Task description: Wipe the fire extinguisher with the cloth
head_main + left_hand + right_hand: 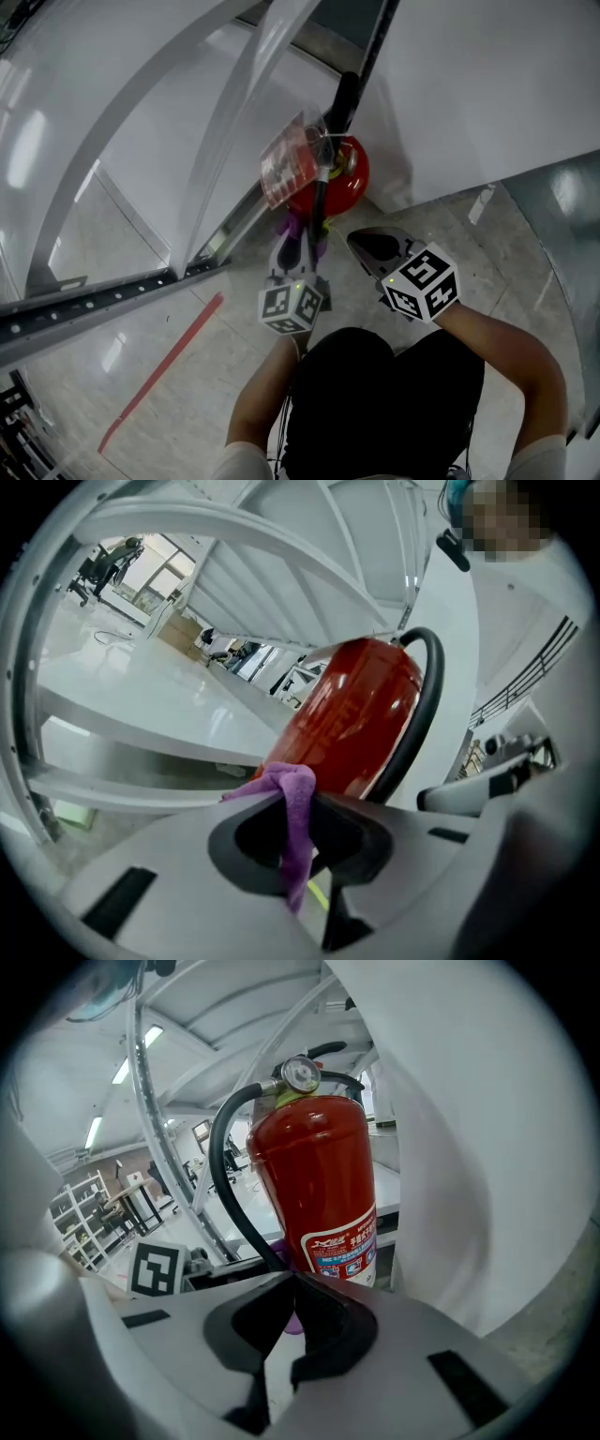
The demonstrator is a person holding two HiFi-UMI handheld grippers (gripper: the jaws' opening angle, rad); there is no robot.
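Note:
A red fire extinguisher (345, 178) stands on the floor against a white wall, with a black hose (342, 103) and a plastic-sleeved tag (289, 164). My left gripper (298, 236) is shut on a purple cloth (292, 225), close to the extinguisher's lower left side. In the left gripper view the cloth (292, 803) hangs out of the shut jaws of that gripper (298, 794), right before the red body (352, 714). My right gripper (363, 244) sits just right of the left one, shut and holding nothing. Its view shows the extinguisher (314, 1185) upright, its gauge (300, 1074) and the hose (225, 1176).
A white wall (487, 84) stands behind and right of the extinguisher. A perforated metal rail (103, 298) and a glass panel frame run along the left. A red tape line (159, 370) marks the tiled floor. The left gripper's marker cube (155, 1269) shows in the right gripper view.

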